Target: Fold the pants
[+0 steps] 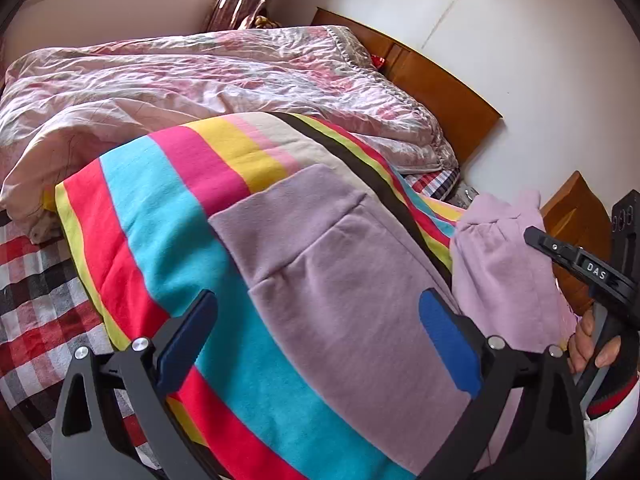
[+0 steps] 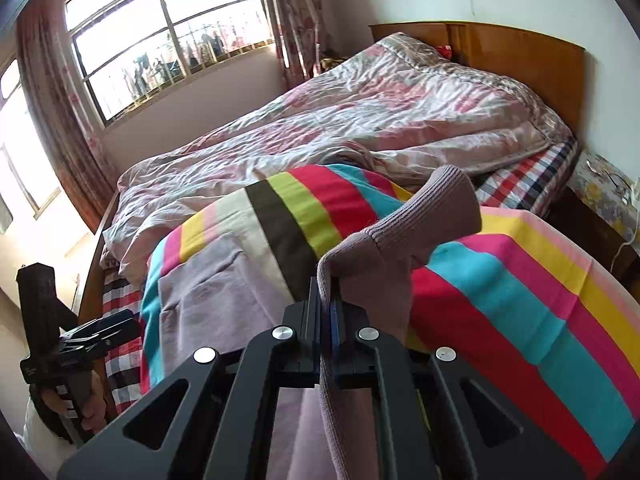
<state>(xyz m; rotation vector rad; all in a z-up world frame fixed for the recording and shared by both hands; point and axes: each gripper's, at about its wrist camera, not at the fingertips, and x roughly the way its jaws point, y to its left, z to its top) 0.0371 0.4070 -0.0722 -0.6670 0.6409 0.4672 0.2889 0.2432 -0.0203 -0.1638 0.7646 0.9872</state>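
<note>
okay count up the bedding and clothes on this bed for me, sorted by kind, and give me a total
Pants: 1, the lilac pants, cuffed end gripped in the right gripper
Striped blankets: 1, the rainbow striped blanket under the pants
Floral quilts: 1, the pink floral quilt
Plaid sheets: 1, the red plaid sheet
Total: 4

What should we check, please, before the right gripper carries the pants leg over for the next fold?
1. Right gripper shut on the pants: ok; fabric is pinched between its jaws.
2. Left gripper open: ok; jaws wide, nothing clamped.
3. Ribbed cuff free: ok; it is lifted above the striped blanket.
4. Waist part lying flat: ok.
5. Both leg layers caught: cannot tell.
</note>
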